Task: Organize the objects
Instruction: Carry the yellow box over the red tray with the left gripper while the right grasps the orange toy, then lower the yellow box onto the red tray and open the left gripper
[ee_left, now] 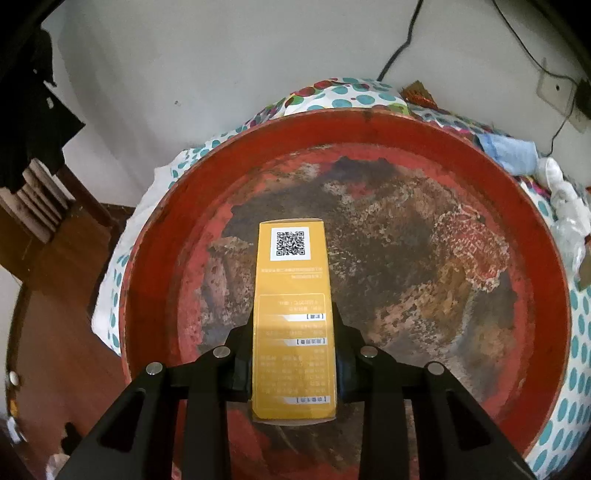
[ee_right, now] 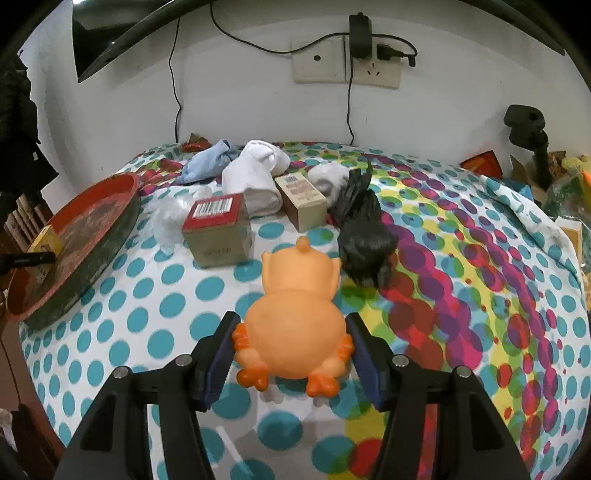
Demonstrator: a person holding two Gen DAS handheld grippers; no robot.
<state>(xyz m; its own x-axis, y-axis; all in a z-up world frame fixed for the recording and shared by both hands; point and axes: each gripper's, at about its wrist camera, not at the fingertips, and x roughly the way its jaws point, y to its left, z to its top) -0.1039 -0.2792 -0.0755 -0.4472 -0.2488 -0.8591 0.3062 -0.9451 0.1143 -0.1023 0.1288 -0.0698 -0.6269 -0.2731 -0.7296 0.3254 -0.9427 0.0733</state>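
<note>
Left tool was clenched on a yellow box, its two fingers pressed against the box's long sides. That box hung over the worn middle of a round red tray, with its QR-code end toward the tray's far rim; whether the box touched the tray floor could not be told. In the right wrist view the same tray sat at the left edge of a dotted cloth, and the yellow box showed at its far-left rim.

Right tool was closed around an orange rubber duck, both pads against the toy's rounded body, feet toward the camera and head away. The duck was well to the right of the tray. Whether it was lifted clear of the cloth could not be told.

Between tray and duck stood a red-topped carton with a clear plastic wrapper on its tray side. Beyond the carton, further from the tray, lay white socks, a blue cloth and a small brown box. A black bundle lay on the side of the duck away from the tray. On the wall above, a charger was plugged into a socket.
</note>
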